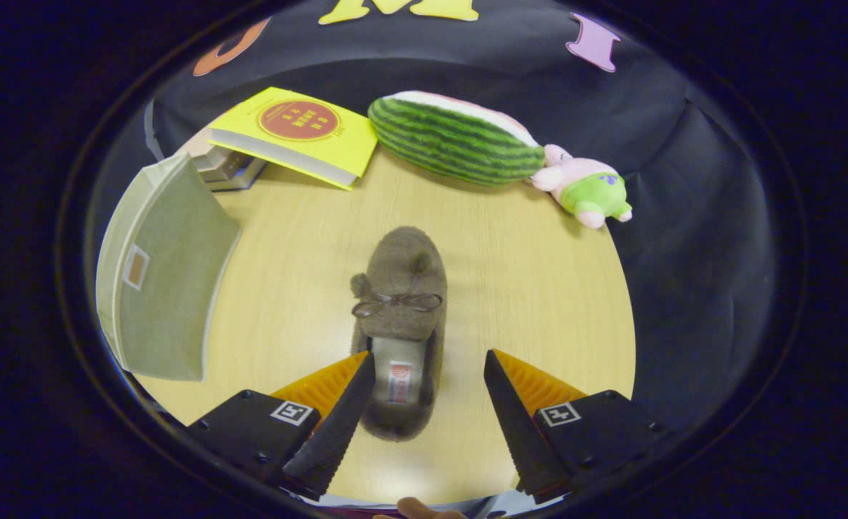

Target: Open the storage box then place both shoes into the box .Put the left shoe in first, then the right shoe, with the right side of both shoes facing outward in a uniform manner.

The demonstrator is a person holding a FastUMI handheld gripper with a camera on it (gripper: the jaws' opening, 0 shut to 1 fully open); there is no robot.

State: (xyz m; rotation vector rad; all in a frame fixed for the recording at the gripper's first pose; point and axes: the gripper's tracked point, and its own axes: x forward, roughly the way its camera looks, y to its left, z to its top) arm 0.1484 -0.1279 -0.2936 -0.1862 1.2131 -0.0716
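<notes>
A brown fuzzy shoe point(400, 303) with a small bow lies on the wooden table point(539, 288), toe pointing away from me. Its heel end sits between my fingers, closer to the left finger point(333, 425), which overlaps its side. My gripper point(429, 357) is open, and the right finger point(514, 418) stands clear of the shoe. To the left of the shoe stands a grey-green fabric storage box point(164, 274) with its lid on.
Beyond the shoe lie a yellow book point(297, 133) propped on a grey object, a watermelon-slice plush point(456, 137) and a pink plush toy point(586, 189). The round table's edge curves close on the right, against the black cloth wall.
</notes>
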